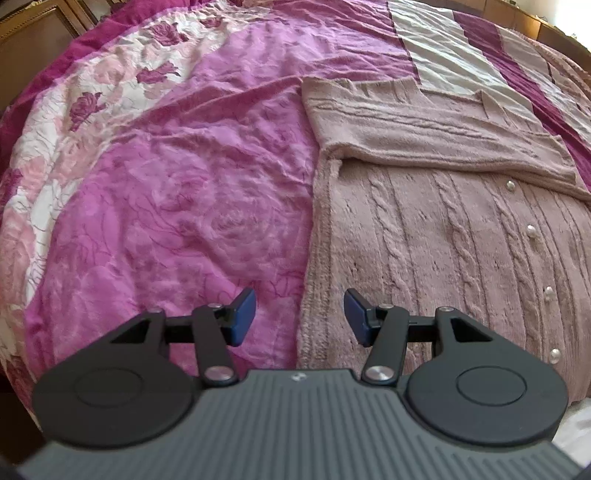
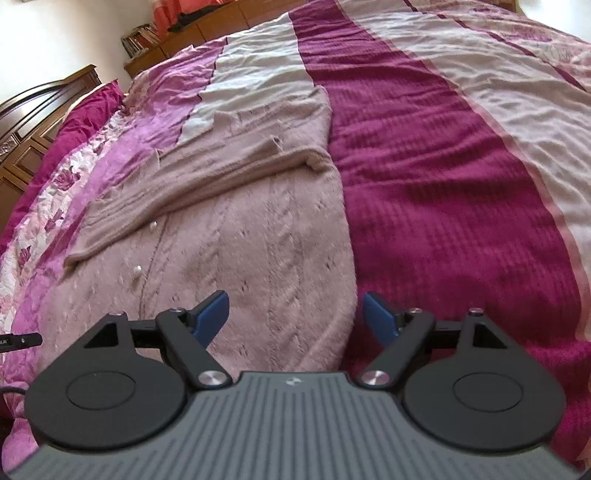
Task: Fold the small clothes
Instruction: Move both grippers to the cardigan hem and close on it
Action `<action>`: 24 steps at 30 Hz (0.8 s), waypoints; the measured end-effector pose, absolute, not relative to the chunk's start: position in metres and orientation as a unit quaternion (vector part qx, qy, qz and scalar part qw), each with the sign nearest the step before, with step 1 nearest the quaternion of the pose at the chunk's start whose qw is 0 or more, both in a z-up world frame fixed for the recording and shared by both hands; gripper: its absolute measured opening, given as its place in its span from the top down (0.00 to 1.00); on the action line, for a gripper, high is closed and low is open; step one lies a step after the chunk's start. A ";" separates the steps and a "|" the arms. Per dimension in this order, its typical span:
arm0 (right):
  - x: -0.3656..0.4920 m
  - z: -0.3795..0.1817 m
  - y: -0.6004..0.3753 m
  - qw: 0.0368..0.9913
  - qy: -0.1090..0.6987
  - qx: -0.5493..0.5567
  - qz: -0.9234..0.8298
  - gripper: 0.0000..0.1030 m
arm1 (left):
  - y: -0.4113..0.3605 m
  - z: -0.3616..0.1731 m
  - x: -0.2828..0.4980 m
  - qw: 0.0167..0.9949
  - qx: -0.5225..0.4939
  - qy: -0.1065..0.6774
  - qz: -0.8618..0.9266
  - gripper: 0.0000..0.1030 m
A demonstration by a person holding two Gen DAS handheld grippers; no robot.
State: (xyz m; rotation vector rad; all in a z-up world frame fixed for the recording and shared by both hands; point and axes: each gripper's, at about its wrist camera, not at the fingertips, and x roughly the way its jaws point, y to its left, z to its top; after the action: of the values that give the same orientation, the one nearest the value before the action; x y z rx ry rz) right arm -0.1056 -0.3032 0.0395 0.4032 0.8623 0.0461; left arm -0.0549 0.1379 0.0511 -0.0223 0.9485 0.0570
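A dusty-pink cable-knit cardigan (image 1: 436, 243) with pearl buttons (image 1: 530, 231) lies flat on the bed, its sleeves folded across the chest (image 1: 424, 136). My left gripper (image 1: 300, 316) is open and empty, just above the cardigan's near left hem edge. In the right wrist view the cardigan (image 2: 266, 240) fills the lower left and centre, with a folded sleeve (image 2: 207, 184) across it. My right gripper (image 2: 295, 319) is open and empty, above the cardigan's near right edge.
The bed is covered by a pink floral blanket (image 1: 166, 221) on the left and a magenta-and-cream striped cover (image 2: 443, 184) on the right. A dark wooden headboard (image 2: 40, 107) and wooden furniture (image 1: 33, 33) stand beyond the bed's edge.
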 end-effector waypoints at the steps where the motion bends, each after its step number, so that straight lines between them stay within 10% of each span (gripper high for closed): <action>1: -0.107 0.038 -0.303 0.888 0.417 0.193 0.023 0.18 | 0.138 0.050 -0.055 0.888 -0.012 0.459 0.025 0.47; 24: -0.110 0.022 -0.302 0.865 0.458 0.190 0.070 0.14 | 0.137 0.036 -0.057 0.871 -0.065 0.485 -0.047 0.40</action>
State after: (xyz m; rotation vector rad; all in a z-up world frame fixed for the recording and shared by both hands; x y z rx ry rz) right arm -0.1096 -0.3022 0.0223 0.3983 0.9605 0.1469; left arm -0.0568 0.1374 0.0356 -0.1365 1.0149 -0.0980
